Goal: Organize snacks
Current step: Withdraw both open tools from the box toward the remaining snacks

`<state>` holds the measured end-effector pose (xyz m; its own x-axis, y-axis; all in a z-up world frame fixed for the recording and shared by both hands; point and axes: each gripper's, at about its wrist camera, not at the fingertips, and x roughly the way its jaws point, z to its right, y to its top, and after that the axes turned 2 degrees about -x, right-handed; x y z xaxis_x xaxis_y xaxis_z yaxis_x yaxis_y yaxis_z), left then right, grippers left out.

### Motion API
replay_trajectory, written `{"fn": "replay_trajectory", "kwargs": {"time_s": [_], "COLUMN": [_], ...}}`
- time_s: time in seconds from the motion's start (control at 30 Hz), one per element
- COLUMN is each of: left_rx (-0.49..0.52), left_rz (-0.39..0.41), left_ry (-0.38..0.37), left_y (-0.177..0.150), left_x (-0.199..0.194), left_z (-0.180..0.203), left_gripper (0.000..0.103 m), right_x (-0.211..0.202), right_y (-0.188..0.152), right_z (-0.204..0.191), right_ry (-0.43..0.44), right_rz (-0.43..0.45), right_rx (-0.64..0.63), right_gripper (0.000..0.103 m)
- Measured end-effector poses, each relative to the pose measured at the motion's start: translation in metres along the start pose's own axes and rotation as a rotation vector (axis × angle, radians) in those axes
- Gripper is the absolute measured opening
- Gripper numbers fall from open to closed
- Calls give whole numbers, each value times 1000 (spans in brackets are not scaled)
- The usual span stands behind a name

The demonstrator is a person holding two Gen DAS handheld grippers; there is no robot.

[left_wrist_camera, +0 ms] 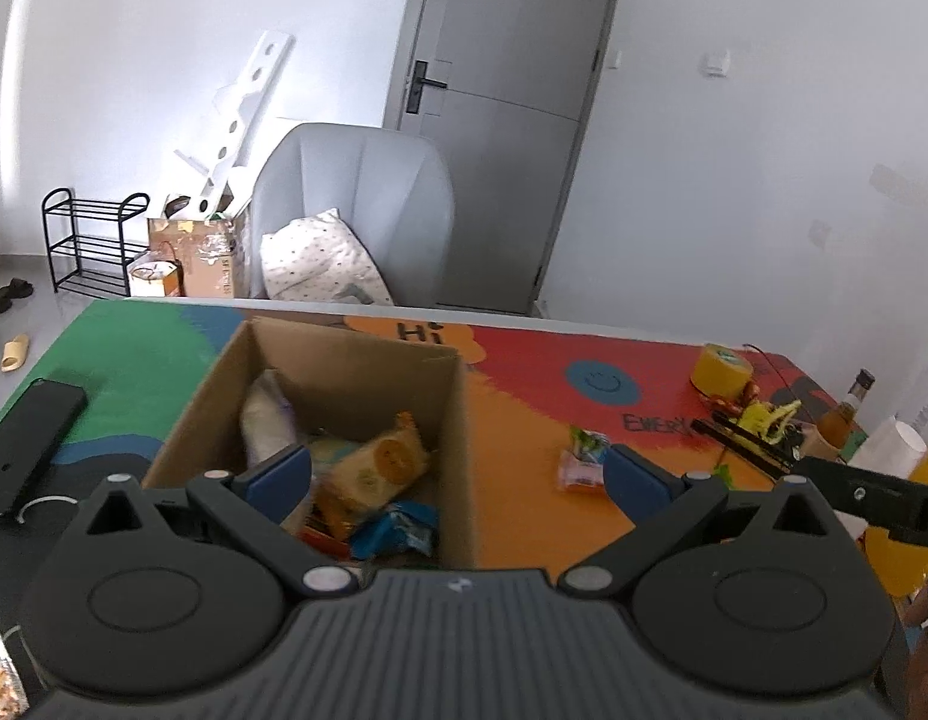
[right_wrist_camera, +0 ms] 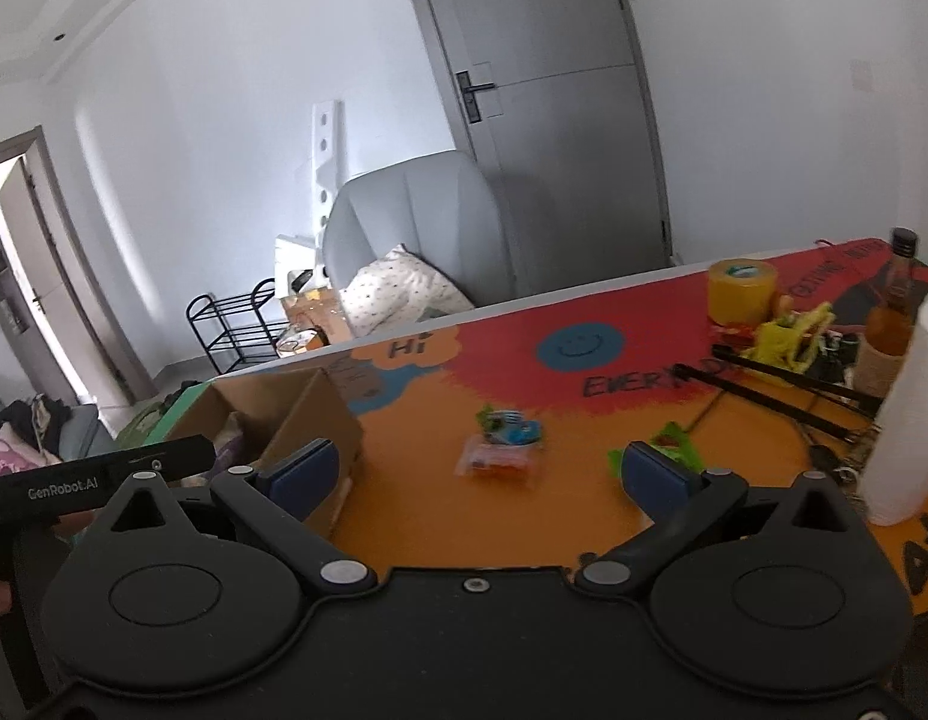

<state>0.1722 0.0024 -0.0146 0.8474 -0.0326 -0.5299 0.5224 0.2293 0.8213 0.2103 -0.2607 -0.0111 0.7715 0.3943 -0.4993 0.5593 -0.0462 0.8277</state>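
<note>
An open cardboard box stands on the colourful table mat and holds several snack packets, among them an orange one and a blue one. My left gripper is open above the box's near right corner, nothing between its fingers. On the mat right of the box lie a pink packet and a green-and-blue packet; a green packet lies further right. My right gripper is open just short of the pink packet. The box appears at its left.
A yellow tape roll, a bottle, a white paper roll and black rods crowd the table's right end. A dark phone-like slab lies left of the box. A grey armchair stands behind the table.
</note>
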Motion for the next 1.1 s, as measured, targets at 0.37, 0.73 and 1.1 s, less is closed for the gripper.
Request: {"fn": "replay_trajectory", "kwargs": {"time_s": [0.37,0.73,1.1], "left_rx": [61,80,110], "left_rz": [-30,-20,-54], "left_ry": [-12,-35,-67], "left_y": [-4,-6,-11], "left_x": [13,31,63], "left_z": [33,61,84], "left_gripper": [103,103,103], "right_x": [-6,0,22], "right_y": [-6,-14,-27], "right_z": [31,53,77], "right_ry": [-41,-91,-103], "right_rz": [9,-15,-71], "right_rx": [23,34,96], "right_gripper": [103,103,103]}}
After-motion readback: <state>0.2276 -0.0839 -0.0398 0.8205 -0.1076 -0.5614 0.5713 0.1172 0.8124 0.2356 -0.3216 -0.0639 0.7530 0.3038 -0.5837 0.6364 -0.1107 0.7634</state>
